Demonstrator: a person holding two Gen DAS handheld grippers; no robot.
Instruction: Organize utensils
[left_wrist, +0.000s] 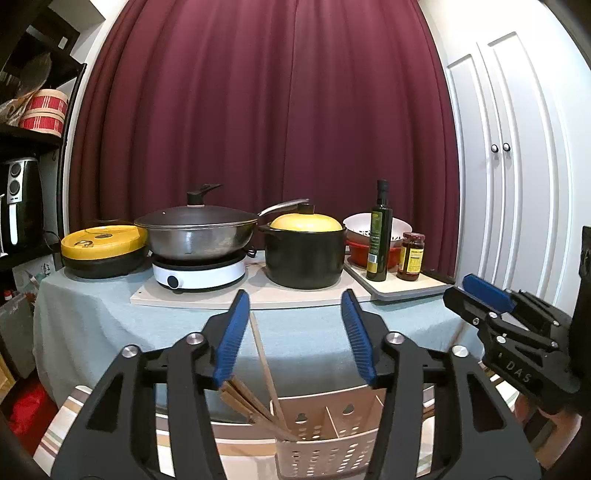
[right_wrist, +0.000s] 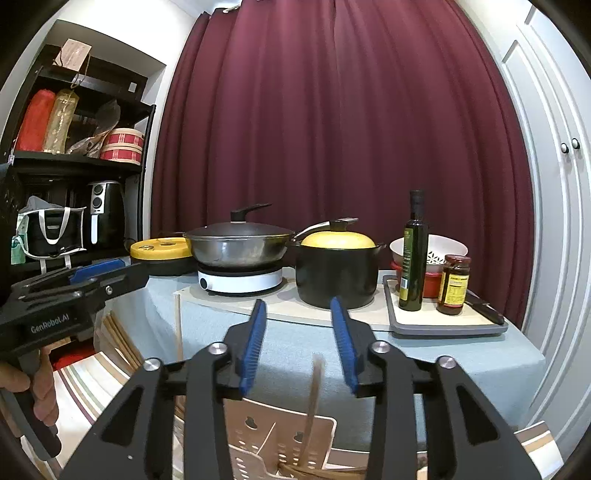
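Both our claws hang wide, empty, above the utensil holder (left_wrist: 332, 439).
Chopsticks (left_wrist: 264, 363) lean in it below the left claw (left_wrist: 295, 332); right claw (right_wrist: 297, 341) faces the black pot (right_wrist: 336, 278) on the surface (right_wrist: 461, 360).

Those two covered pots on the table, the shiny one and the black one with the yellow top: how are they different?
The wok is shallow, wide, bare metal; the black pot is deeper and narrower. The wok's lid is dark, the black pot's lid yellow. The wok sits on a white cooker; the black pot stands directly on the pale board. Both are covered, upright, with a black knob on top.
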